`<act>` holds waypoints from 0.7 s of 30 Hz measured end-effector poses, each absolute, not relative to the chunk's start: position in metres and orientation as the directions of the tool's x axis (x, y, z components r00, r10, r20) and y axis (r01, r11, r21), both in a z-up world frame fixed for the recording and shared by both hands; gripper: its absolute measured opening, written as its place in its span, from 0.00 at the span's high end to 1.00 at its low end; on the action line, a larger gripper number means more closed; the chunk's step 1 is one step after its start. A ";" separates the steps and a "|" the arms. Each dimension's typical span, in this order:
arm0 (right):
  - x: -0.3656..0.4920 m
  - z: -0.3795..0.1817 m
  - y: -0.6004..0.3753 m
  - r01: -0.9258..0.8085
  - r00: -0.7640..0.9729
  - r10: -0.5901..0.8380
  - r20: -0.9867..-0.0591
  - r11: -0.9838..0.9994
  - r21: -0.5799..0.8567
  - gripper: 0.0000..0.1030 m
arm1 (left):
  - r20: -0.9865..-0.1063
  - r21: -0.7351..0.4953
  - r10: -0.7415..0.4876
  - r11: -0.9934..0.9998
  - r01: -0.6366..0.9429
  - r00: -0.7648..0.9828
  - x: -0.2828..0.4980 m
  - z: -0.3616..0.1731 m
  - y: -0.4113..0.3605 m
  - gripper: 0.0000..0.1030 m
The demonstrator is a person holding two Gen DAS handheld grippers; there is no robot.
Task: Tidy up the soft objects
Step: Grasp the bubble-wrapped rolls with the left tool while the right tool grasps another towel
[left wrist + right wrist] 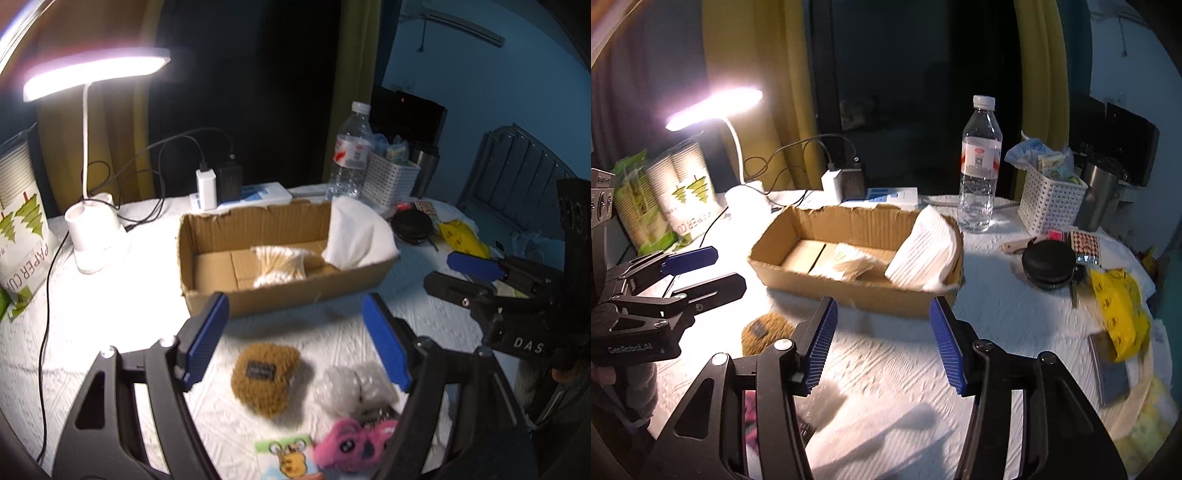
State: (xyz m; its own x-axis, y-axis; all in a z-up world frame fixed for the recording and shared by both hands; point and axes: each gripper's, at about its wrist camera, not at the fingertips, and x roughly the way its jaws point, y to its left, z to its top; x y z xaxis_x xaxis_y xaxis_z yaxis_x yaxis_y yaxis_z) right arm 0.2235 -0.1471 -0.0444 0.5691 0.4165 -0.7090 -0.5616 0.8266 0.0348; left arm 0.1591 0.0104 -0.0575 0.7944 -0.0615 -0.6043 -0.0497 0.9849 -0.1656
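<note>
An open cardboard box [280, 291] [849, 291] sits mid-table, holding a pack of cotton swabs [282, 266] and a white tissue pack [356, 232] [923, 251] leaning at its right end. In front of it lie a brown fuzzy pouch [266, 373] [764, 328], a clear bagged item [354, 387] and a pink plush [351, 446]. My left gripper [295, 339] is open and empty above the pouch. My right gripper [882, 339] is open and empty over bare cloth; it also shows at the right in the left wrist view [461, 273].
A lit desk lamp [96, 229], paper-cup pack [22, 236], chargers [218, 184], water bottle [979, 166], white basket [1049, 203], black round case [1049, 264], yellow bag [1119, 310] and a card with a cartoon [288, 458] stand around on the white cloth.
</note>
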 end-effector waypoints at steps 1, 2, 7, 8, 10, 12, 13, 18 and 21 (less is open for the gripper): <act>0.219 -0.046 -0.148 -0.561 0.566 0.415 -0.712 0.827 0.037 0.46 | -0.606 -0.164 -0.063 0.985 -0.047 0.793 0.156 -0.059 0.008 0.26; 0.215 -0.047 -0.149 -0.561 0.565 0.414 -0.714 0.827 0.037 0.45 | -0.609 -0.164 -0.065 0.985 -0.045 0.791 0.153 -0.060 0.007 0.26; 0.199 -0.060 -0.156 -0.559 0.547 0.415 -0.727 0.828 0.052 0.41 | -0.638 -0.163 -0.070 0.986 -0.046 0.767 0.144 -0.074 -0.002 0.25; 0.197 -0.065 -0.158 -0.558 0.542 0.415 -0.731 0.828 0.056 0.38 | -0.644 -0.167 -0.074 0.985 -0.046 0.762 0.143 -0.077 -0.003 0.21; 0.193 -0.072 -0.159 -0.558 0.530 0.414 -0.740 0.828 0.064 0.36 | -0.653 -0.179 -0.087 0.983 -0.042 0.752 0.141 -0.082 -0.005 0.13; 0.191 -0.081 -0.162 -0.559 0.512 0.415 -0.752 0.826 0.075 0.36 | -0.658 -0.172 -0.086 0.984 -0.038 0.748 0.139 -0.086 -0.009 0.13; 0.191 -0.084 -0.163 -0.558 0.507 0.413 -0.756 0.826 0.077 0.35 | -0.662 -0.168 -0.085 0.985 -0.038 0.745 0.138 -0.088 -0.011 0.13; 0.192 -0.106 -0.169 -0.554 0.465 0.414 -0.782 0.825 0.108 0.35 | -0.689 -0.149 -0.077 0.988 -0.038 0.721 0.141 -0.100 -0.020 0.13; 0.195 -0.118 -0.169 -0.551 0.439 0.411 -0.799 0.826 0.122 0.35 | -0.708 -0.137 -0.068 0.990 -0.043 0.702 0.145 -0.106 -0.025 0.13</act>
